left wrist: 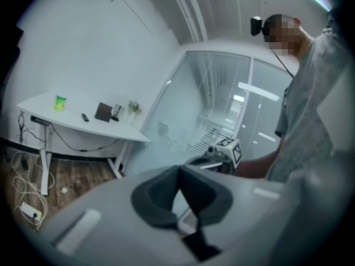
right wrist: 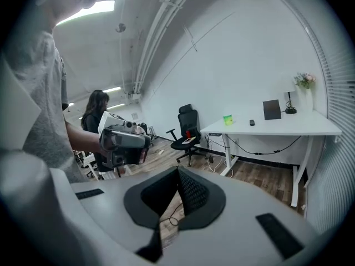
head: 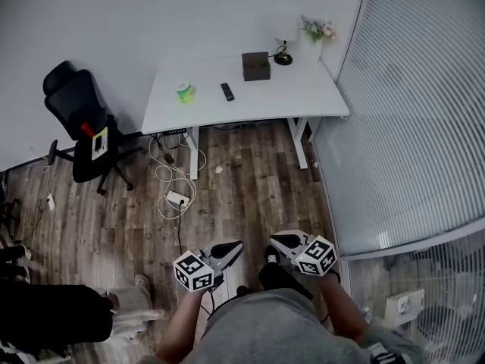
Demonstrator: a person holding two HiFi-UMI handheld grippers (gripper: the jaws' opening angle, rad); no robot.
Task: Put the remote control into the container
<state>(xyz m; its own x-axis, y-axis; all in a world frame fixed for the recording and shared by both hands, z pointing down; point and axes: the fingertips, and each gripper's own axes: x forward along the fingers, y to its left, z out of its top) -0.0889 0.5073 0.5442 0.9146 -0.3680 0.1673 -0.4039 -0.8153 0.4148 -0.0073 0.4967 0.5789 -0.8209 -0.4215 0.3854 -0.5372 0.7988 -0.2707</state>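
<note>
A small black remote control (head: 227, 91) lies on the white table (head: 303, 101) across the room, with a dark brown box-shaped container (head: 256, 66) behind it to the right. The remote control (right wrist: 252, 122) and container (right wrist: 272, 109) also show in the right gripper view, and the remote control (left wrist: 85, 117) and container (left wrist: 103, 112) in the left gripper view. My left gripper (head: 229, 252) and right gripper (head: 281, 240) are held close to my body, far from the table. Both are shut with nothing between their jaws.
A green cup (head: 184, 91) stands left of the remote. A lamp base (head: 283, 57) and a flower vase (head: 318, 30) sit at the table's back. A black office chair (head: 79, 116) stands left of the table, cables and a power strip (head: 176, 199) lie on the wood floor, and a glass wall (head: 409, 112) runs along the right.
</note>
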